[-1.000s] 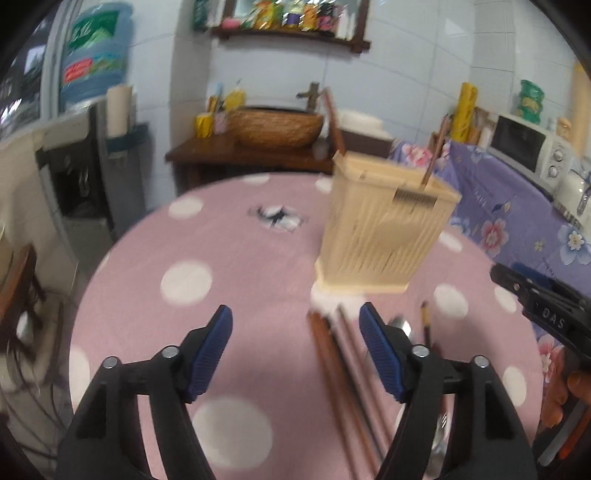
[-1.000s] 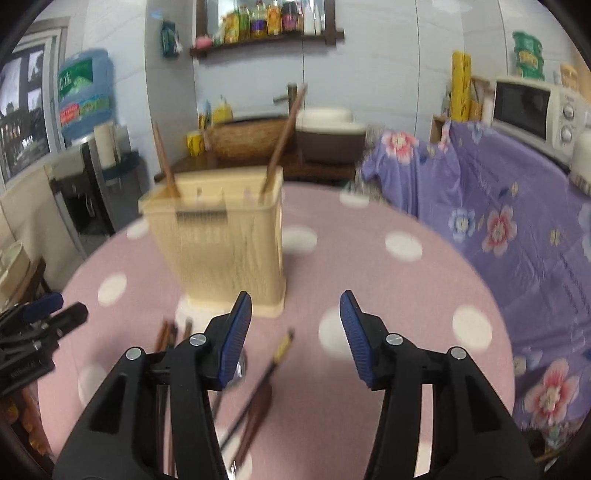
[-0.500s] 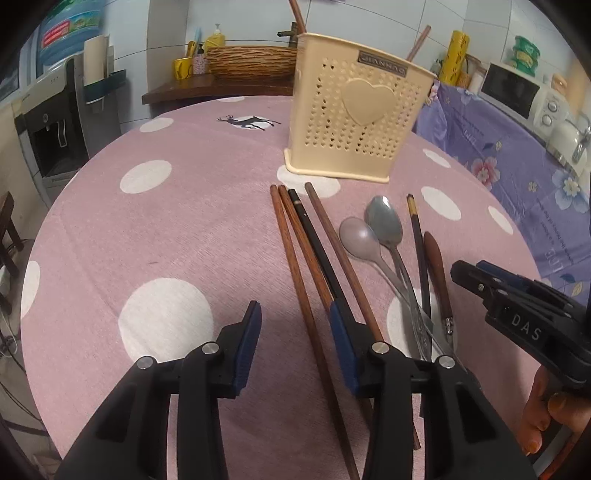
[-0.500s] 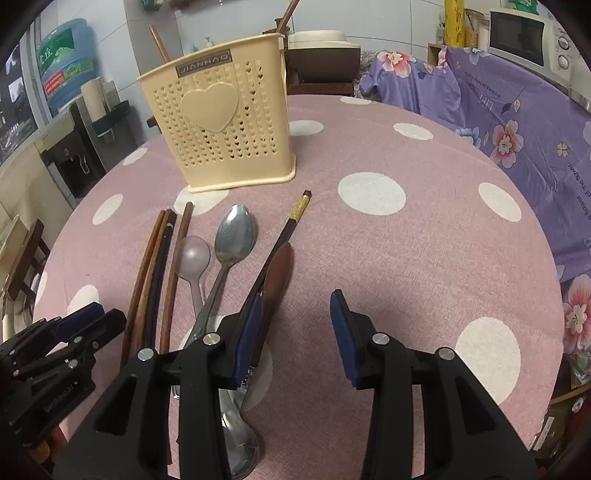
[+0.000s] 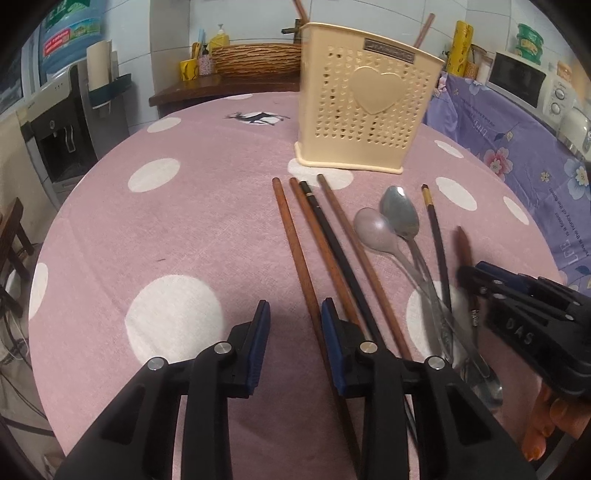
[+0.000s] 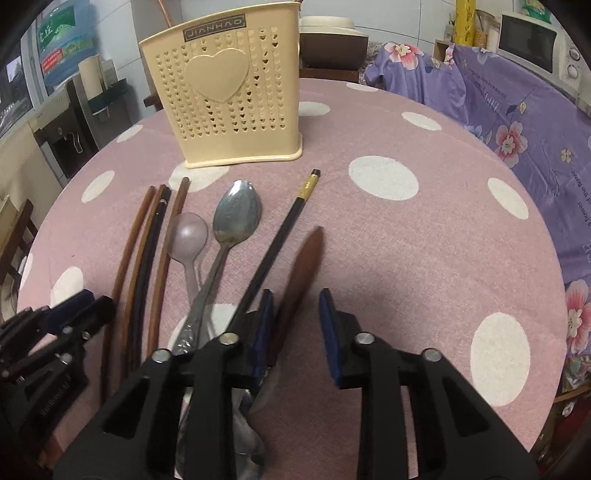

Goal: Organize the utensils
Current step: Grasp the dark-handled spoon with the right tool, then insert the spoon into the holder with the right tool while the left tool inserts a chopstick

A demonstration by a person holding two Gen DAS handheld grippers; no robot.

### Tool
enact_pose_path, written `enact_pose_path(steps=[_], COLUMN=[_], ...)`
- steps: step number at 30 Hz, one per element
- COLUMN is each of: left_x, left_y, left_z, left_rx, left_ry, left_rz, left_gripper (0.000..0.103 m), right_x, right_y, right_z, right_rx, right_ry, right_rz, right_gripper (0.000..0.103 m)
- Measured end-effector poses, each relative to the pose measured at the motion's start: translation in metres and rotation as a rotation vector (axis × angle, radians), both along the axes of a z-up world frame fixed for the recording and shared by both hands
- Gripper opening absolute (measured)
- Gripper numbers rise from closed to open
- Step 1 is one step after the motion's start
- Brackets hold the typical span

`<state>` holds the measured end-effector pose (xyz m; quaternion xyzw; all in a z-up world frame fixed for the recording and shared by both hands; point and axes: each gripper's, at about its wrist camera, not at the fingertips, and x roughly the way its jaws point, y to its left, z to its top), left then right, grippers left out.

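Over a pink polka-dot surface (image 5: 192,221), the left gripper (image 5: 291,325) has just been narrowing its jaws, one brown chopstick (image 5: 295,243) between them, unpinched. Spoons (image 6: 236,218) lie mid-surface before the cream holder (image 6: 225,96) at the far edge. The right gripper (image 6: 295,314), jaws likewise closing, straddles a brown-handled utensil (image 6: 306,266), not yet gripping

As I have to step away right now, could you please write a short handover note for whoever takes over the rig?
Left gripper: open, jaws just closing around the leftmost brown chopstick, no grip yet.
Right gripper: open, jaws just closing around the brown-handled utensil, no grip yet.
Holder: upright on the table, two sticks already inside.
To do: five chopsticks, two spoons, that utensil, all lying on the table.
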<state>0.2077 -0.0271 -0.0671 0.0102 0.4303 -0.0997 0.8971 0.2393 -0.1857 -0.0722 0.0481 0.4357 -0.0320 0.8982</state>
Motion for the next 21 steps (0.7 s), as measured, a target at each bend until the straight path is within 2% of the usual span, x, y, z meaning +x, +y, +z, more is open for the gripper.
enact_pose_path(steps=[4, 8, 11, 21], left_x=[0.001, 0.01, 0.022, 0.073], left_y=[0.012, 0.015, 0.015, 0.015], left_z=[0.0, 0.0, 0.0, 0.003], left_rx=[-0.008, -0.045, -0.054, -0.022], left_ry=[0.015, 0.032, 0.033, 0.084], left_rz=[0.01, 0.033, 0.051, 0.084], left_gripper=[0.03, 0.03, 0.038, 0.038], right_x=[-0.003, 0.001, 0.007, 0.03], right_y=[-0.021, -0.036, -0.04, -0.036], right_z=[0.0, 0.0, 0.0, 0.001], right_rx=[0.017, 0.12, 0.128, 0.102], right_ry=[0.003, 0.015, 0.011, 0.04], right_rz=[-0.01, -0.022, -0.055, -0.109], right_gripper=[0.021, 0.021, 0.021, 0.021])
